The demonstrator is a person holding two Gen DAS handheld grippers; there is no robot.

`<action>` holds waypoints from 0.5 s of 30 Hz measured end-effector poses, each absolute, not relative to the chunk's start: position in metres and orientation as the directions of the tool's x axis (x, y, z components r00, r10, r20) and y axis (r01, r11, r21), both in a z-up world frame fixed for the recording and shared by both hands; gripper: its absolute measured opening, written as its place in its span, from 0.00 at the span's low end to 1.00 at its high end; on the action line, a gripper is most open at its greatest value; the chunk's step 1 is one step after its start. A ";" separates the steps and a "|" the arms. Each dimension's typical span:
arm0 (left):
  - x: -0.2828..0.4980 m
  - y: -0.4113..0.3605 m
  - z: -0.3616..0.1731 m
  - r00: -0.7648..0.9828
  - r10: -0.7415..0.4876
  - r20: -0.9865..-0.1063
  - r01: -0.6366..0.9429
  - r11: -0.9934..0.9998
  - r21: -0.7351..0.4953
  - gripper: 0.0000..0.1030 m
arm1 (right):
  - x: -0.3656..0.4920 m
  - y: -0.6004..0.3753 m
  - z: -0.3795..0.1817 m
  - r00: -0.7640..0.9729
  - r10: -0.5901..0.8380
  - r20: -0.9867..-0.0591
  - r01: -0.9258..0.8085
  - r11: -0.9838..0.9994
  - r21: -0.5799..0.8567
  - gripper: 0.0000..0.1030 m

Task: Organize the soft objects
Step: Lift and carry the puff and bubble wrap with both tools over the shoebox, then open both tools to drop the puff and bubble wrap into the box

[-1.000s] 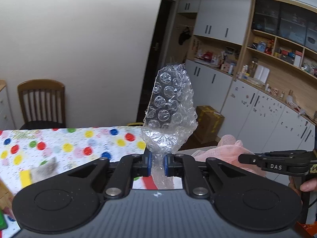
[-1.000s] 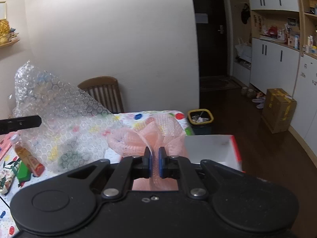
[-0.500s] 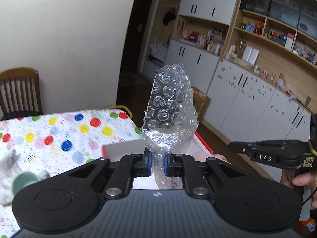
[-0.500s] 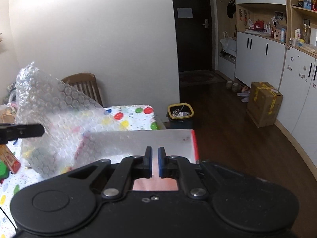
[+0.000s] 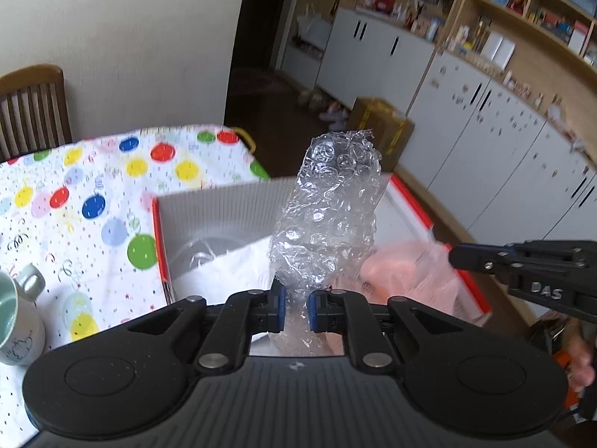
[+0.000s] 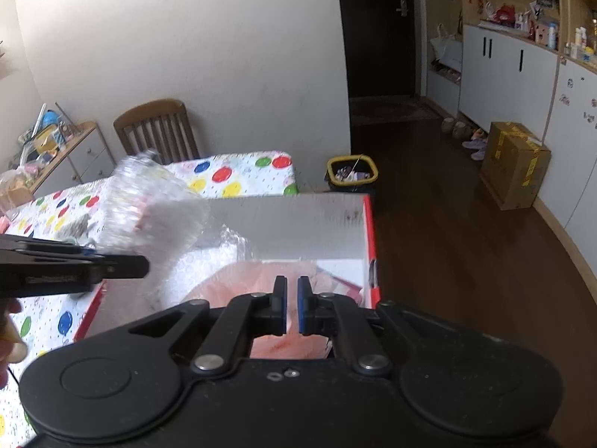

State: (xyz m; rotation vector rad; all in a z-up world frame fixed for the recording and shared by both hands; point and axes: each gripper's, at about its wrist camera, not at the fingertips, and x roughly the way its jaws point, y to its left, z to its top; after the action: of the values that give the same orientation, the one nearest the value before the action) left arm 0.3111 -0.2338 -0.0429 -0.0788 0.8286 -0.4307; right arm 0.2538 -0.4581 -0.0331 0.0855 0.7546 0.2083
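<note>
Left gripper [image 5: 294, 308]: clamped on the lower end of a crumpled bubble wrap [image 5: 328, 224], which stands up from the pads through the middle of the left wrist frame.

Right gripper [image 6: 292, 308]: pads drawn almost together on a fold of the pink mesh fabric [image 6: 261, 280]. The pinch itself is hard to make out, but the fabric fills the lower middle of the right wrist frame under the pads, and in the left wrist view it hangs from that gripper's tip at right.

Box [image 5: 231, 201]: white walls with red edges, open at the top, behind both grippers. White sheet material and something clear already lie inside, at centre left of the left wrist frame.

Crowding risk: both grippers point into the same opening, side by side. I judge they could knock together, or one load could drag the other out.

Wrap risk: the bubble wrap rises above the far wall. Released too high, it may spring back and tip over the red rim – light, stiff stuff does that.

Fabric risk: mesh snags easily. It could catch on a pad when let go and lift out again.

Desk [image 5: 93, 186]: spotted cloth at left of the left wrist frame, with a pale mug [image 5: 15, 317] near the lower left edge – a wide sideways swing could strike it.

Drop-off: the box's right side faces open floor, so anything spilling over there likely falls off the desk.
</note>
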 end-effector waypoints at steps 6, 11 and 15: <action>0.318 -0.244 -0.068 0.549 -0.357 -0.756 0.335 0.922 -0.193 0.11 | 0.255 -0.459 -0.043 0.680 0.249 -0.689 -0.178 0.968 0.174 0.05; 0.319 -0.246 -0.081 0.518 -0.334 -0.787 0.330 0.927 -0.175 0.11 | 0.257 -0.460 -0.045 0.663 0.269 -0.699 -0.196 0.963 0.186 0.05; 0.318 -0.246 -0.088 0.507 -0.323 -0.800 0.319 0.932 -0.174 0.11 | 0.256 -0.459 -0.047 0.657 0.267 -0.705 -0.199 0.963 0.180 0.06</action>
State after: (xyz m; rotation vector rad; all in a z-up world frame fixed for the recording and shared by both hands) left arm 0.3176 -0.2463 -0.0875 -0.0038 0.9649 -0.3872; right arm 0.2563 -0.4587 -0.0469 0.0891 0.8117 0.2646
